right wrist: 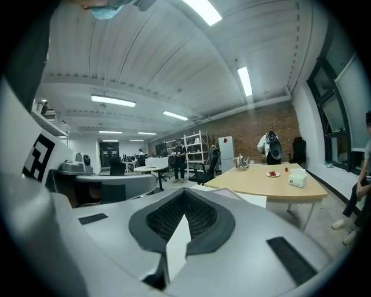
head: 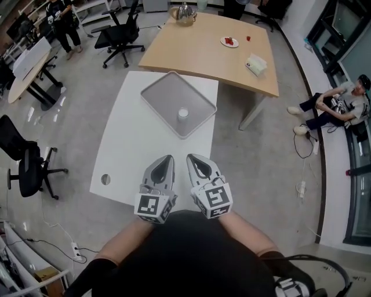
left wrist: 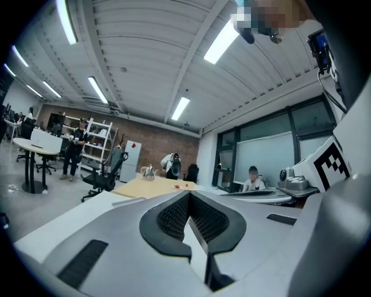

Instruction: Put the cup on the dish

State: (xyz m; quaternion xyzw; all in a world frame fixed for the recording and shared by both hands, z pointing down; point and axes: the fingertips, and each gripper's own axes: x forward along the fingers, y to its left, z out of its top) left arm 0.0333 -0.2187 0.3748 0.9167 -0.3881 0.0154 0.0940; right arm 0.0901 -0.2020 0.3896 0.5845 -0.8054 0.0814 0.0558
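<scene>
Both left tool and right tool closed; cup stands on dish.

Head cam: high up, facing fwd and steeply down onto white tabletop; left gripper and right gripper sit close at btm. Left gripper view and right gripper view: low, right behind own fingers, facing out nearly level across room. All 3 share wood table w/ kettle. Both gripper views share brick wall.
</scene>
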